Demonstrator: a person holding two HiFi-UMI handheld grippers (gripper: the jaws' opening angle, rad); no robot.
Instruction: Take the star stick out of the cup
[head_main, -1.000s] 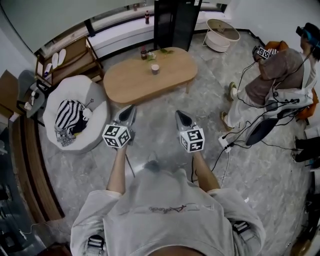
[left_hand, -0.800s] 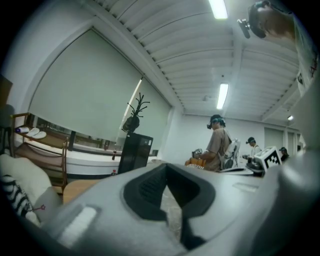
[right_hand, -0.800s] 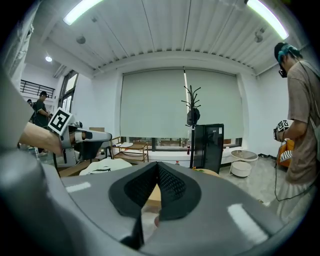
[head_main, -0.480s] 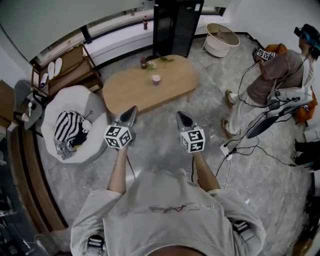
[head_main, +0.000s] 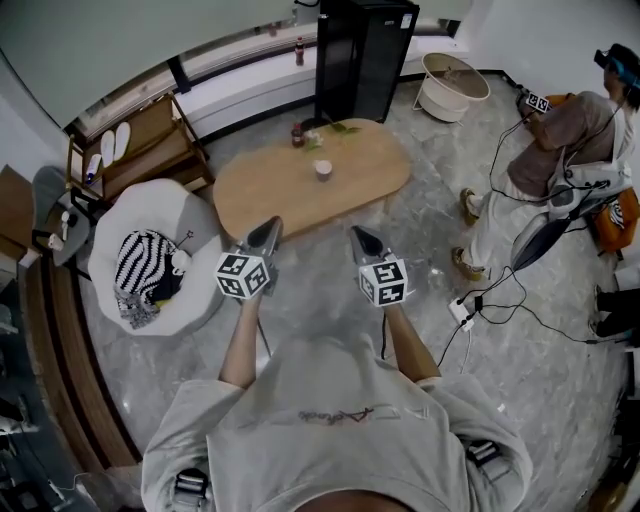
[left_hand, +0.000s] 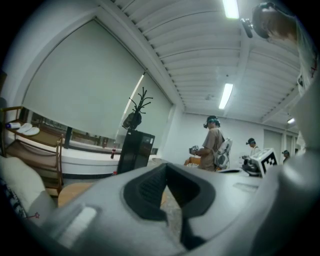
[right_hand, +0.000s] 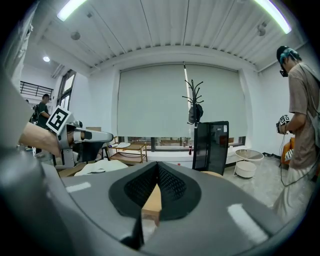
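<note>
A small pale cup (head_main: 322, 170) stands near the middle of the oval wooden table (head_main: 360, 185), well ahead of me. Any star stick in it is too small to make out. Both grippers are held side by side over the floor, short of the table and pointing toward it. My left gripper (head_main: 266, 231) has its jaws together with nothing between them, as the left gripper view (left_hand: 166, 167) also shows. My right gripper (head_main: 356, 236) is likewise shut and empty, and in the right gripper view (right_hand: 158, 166) a wedge of the table shows below its tips.
A bottle (head_main: 297, 134) and green sprigs (head_main: 333, 127) sit at the table's far edge. A white round seat (head_main: 125, 235) holding a striped cloth (head_main: 143, 262) is at the left. A black cabinet (head_main: 362, 55) stands behind the table. Another person (head_main: 565, 135) and floor cables (head_main: 480, 300) are at the right.
The table and cup have shifted slightly right and nearer in the head view as I moved. Both grippers stay shut and level in front of me.
</note>
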